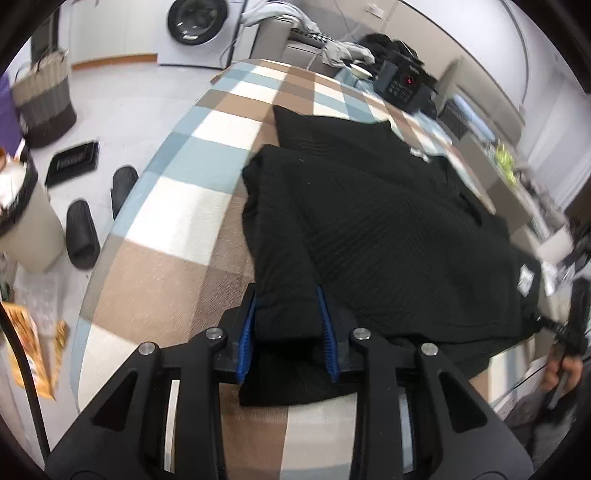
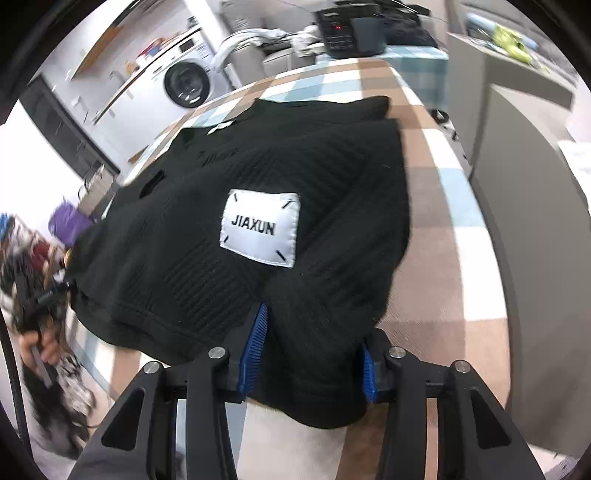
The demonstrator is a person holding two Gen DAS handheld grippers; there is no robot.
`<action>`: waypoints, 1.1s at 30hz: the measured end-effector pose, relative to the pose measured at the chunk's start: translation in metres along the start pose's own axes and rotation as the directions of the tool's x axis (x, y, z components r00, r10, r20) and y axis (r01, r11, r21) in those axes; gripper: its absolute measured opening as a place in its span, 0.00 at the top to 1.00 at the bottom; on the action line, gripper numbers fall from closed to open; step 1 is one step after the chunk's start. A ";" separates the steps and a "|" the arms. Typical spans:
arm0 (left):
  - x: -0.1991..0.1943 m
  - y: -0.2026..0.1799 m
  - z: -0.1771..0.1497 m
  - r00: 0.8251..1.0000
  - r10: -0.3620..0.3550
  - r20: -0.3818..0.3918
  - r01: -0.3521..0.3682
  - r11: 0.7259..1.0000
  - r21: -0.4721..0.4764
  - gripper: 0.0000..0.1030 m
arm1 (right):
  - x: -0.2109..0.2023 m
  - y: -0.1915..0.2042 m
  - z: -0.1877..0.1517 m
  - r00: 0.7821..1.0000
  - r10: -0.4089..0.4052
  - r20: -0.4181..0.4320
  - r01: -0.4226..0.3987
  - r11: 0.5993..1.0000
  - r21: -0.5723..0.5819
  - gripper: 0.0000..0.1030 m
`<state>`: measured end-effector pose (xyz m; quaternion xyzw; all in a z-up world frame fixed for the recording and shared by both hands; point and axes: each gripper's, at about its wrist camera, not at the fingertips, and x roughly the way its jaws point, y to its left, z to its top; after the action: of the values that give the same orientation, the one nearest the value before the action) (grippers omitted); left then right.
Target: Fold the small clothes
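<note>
A black ribbed knit garment (image 1: 388, 229) lay on the checked desk (image 1: 177, 266), its near edge bunched between both sets of jaws. The left gripper (image 1: 288, 332) and right gripper (image 2: 310, 350) each clamped thick folded cloth; a white stitched label (image 2: 260, 227) faced up.

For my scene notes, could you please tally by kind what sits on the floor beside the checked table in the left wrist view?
Black slippers: 2
Woven basket: 1
Black mat: 1
Beige bin: 1
Washing machine: 1
Total: 6
</note>
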<state>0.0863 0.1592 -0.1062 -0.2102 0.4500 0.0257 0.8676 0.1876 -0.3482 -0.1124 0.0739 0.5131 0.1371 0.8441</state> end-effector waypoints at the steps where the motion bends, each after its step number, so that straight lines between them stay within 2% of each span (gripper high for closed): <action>1: -0.005 0.003 0.000 1.000 -0.020 0.008 0.020 1.000 -0.018 0.75 | -0.006 -0.005 -0.001 1.000 0.007 0.016 -0.007 1.000 0.018 0.56; 7: -0.025 0.008 -0.001 0.996 -0.071 0.058 0.073 0.997 -0.037 0.75 | -0.037 -0.021 -0.010 0.987 0.128 0.100 -0.139 0.984 0.113 0.56; 11: -0.030 0.003 0.000 0.994 -0.076 0.076 0.079 0.997 -0.028 0.80 | -0.048 -0.019 -0.019 0.975 0.181 0.128 -0.195 0.974 0.113 0.57; 16: -0.023 0.000 0.005 0.996 -0.056 0.070 0.059 0.998 -0.035 0.80 | -0.040 -0.021 -0.025 0.976 0.185 0.112 -0.200 0.968 0.151 0.58; 17: -0.021 0.001 0.006 0.996 -0.053 0.072 0.056 0.998 -0.040 0.82 | -0.038 -0.021 -0.025 0.978 0.180 0.102 -0.195 0.968 0.159 0.63; 18: -0.020 0.001 0.007 0.996 -0.051 0.075 0.055 0.997 -0.046 0.88 | -0.033 -0.022 -0.025 0.982 0.164 0.088 -0.177 0.970 0.168 0.75; 19: -0.019 0.002 0.008 0.996 -0.049 0.081 0.053 0.997 -0.052 0.90 | -0.032 -0.023 -0.025 0.984 0.154 0.085 -0.167 0.970 0.174 0.79; 20: -0.019 0.003 0.009 0.995 -0.045 0.090 0.051 0.997 -0.061 0.94 | -0.031 -0.023 -0.024 0.985 0.146 0.089 -0.160 0.971 0.179 0.87; 21: -0.021 0.004 0.011 0.994 -0.044 0.101 0.051 0.996 -0.069 0.95 | -0.032 -0.023 -0.024 0.984 0.149 0.097 -0.164 0.971 0.176 0.90; 23: -0.029 0.005 0.015 0.989 -0.051 0.139 0.062 0.995 -0.079 0.96 | -0.042 -0.020 -0.020 0.978 0.151 0.142 -0.173 0.973 0.154 0.91; 28: -0.049 0.001 0.040 0.971 -0.078 0.227 0.099 0.991 -0.086 0.97 | -0.069 -0.016 0.010 0.953 0.164 0.254 -0.203 0.969 0.137 0.92; 30: -0.052 -0.002 0.056 0.963 -0.087 0.256 0.114 0.989 -0.090 0.97 | -0.076 -0.018 0.028 0.939 0.183 0.291 -0.233 0.961 0.146 0.92; 33: -0.049 -0.008 0.088 0.951 -0.099 0.294 0.131 0.987 -0.092 0.97 | -0.076 -0.020 0.061 0.929 0.168 0.329 -0.231 0.959 0.162 0.93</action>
<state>0.1266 0.1928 -0.0198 -0.2775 0.3035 0.0302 0.9110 0.2117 -0.3898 -0.0256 0.2302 0.3742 0.1575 0.8844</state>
